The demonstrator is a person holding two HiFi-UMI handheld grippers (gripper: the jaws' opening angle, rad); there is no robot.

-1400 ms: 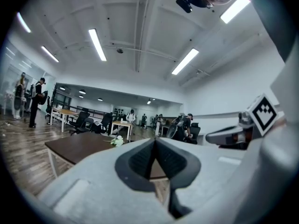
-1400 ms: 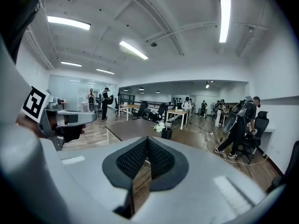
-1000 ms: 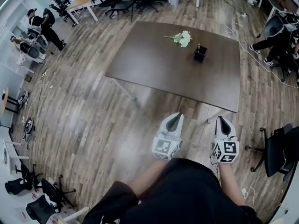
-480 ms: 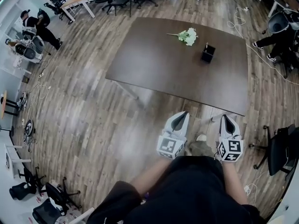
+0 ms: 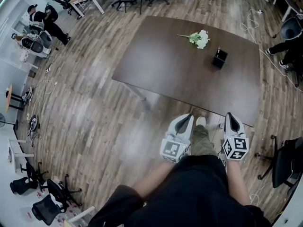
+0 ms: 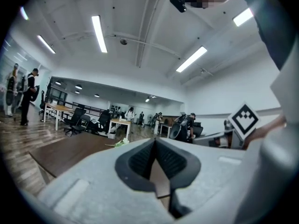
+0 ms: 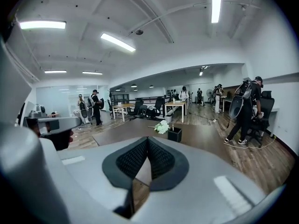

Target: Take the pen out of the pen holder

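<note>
A black square pen holder [image 5: 218, 59] stands on the far right part of the dark brown table [image 5: 165, 65], with a pen [image 5: 218, 50] sticking up out of it. The right gripper view shows the pen holder [image 7: 174, 134] well ahead. Both grippers hang in front of my body, just short of the table's near edge. My left gripper [image 5: 188, 118] has its jaws shut with nothing between them, also in its own view [image 6: 155, 142]. My right gripper [image 5: 230, 117] is shut and empty too [image 7: 148, 141]. Neither is near the holder.
A bunch of white flowers [image 5: 197, 39] lies on the table left of the holder. A black office chair [image 5: 286, 161] stands at my right, and several more chairs [image 5: 47, 205] are at lower left. People [image 5: 40, 20] stand far left; cables [image 5: 251, 22] trail over the wooden floor.
I have walked towards the table: it has come nearer in the head view, and both grippers now sit close to its near edge. Both stay shut.
</note>
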